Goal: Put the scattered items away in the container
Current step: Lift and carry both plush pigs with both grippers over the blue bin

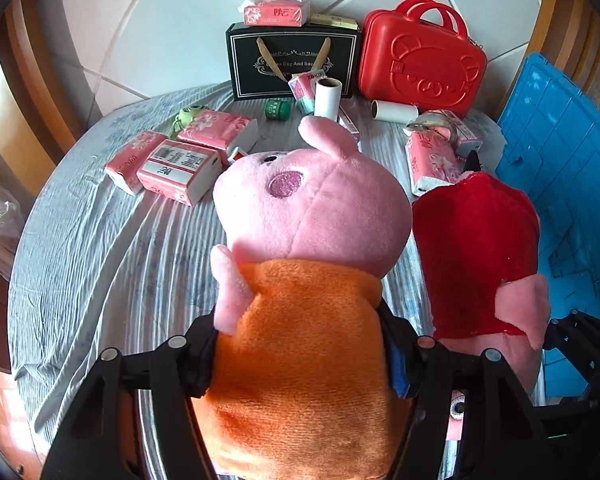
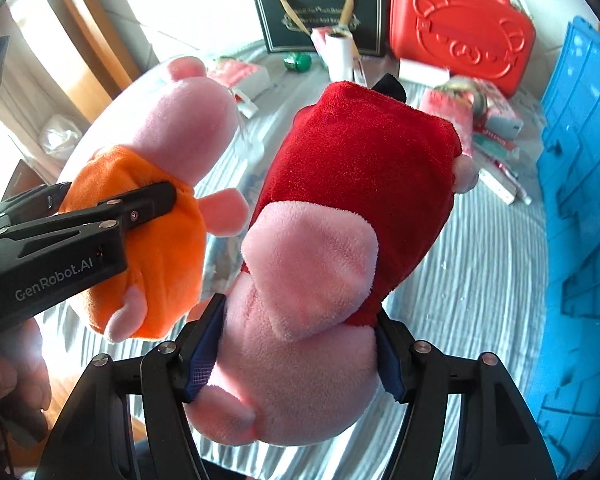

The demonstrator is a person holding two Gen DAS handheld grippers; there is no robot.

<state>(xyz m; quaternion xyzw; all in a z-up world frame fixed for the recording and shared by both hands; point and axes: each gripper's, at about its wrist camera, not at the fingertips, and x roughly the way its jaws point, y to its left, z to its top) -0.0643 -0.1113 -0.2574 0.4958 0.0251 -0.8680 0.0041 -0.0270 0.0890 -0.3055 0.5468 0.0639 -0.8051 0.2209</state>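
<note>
My left gripper (image 1: 300,356) is shut on a pink pig plush in an orange dress (image 1: 300,320), held clear above the table, head pointing away. The same orange-dressed plush (image 2: 148,216) shows at the left of the right wrist view with the left gripper's finger (image 2: 140,204) pressed into it. My right gripper (image 2: 296,360) is shut on a second pig plush in a red dress (image 2: 360,168), gripped at its pink head, and this red-dressed plush (image 1: 476,256) hangs just right of the first one. The blue container (image 1: 556,168) (image 2: 580,184) stands at the right edge.
On the striped grey tablecloth (image 1: 108,248) lie several pink tissue packs (image 1: 172,168), a green bottle cap (image 1: 278,110), two white rolls (image 1: 394,112), and more packets (image 1: 432,160) by the container. A black gift box (image 1: 292,64) and red case (image 1: 420,60) stand at the back.
</note>
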